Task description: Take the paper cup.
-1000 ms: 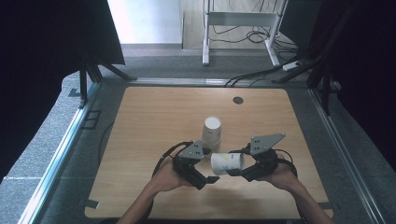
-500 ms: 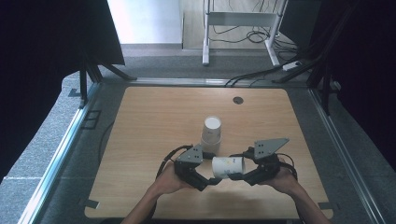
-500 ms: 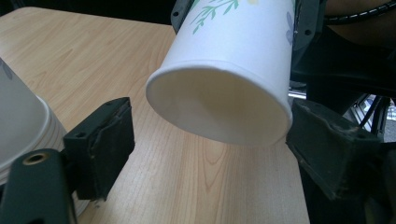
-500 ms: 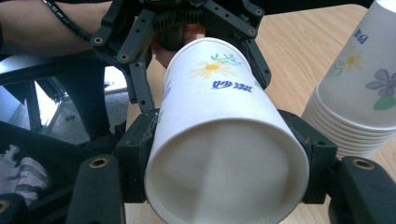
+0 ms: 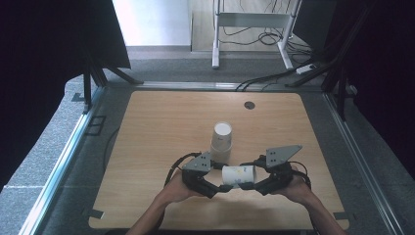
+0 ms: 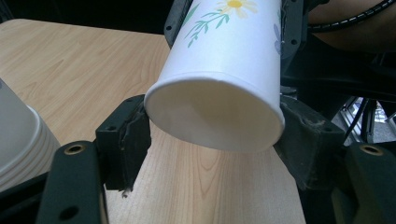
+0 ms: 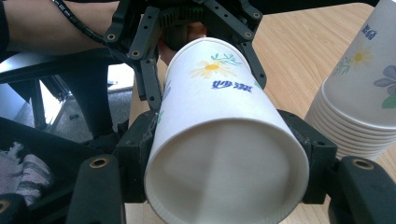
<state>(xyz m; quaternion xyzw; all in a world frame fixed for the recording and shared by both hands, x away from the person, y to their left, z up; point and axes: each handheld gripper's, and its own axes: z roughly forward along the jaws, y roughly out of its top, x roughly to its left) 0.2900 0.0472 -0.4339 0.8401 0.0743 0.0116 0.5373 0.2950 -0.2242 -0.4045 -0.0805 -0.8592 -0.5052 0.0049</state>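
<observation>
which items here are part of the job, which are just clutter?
In the job: white flowered paper cup lying sideways, left gripper, right gripper, upside-down stack of matching paper cups.
Lying about: round dark grommet in wooden tabletop.

Wooden table [image 5: 161, 122] on grey carpet [image 5: 63, 147], dark curtains [image 5: 44, 49] either side, white desk frame [image 5: 244, 19] beyond.

Matt paper cup [image 7: 224, 140]; smooth wood-grain table [image 5: 161, 127], perhaps laminate.
</observation>
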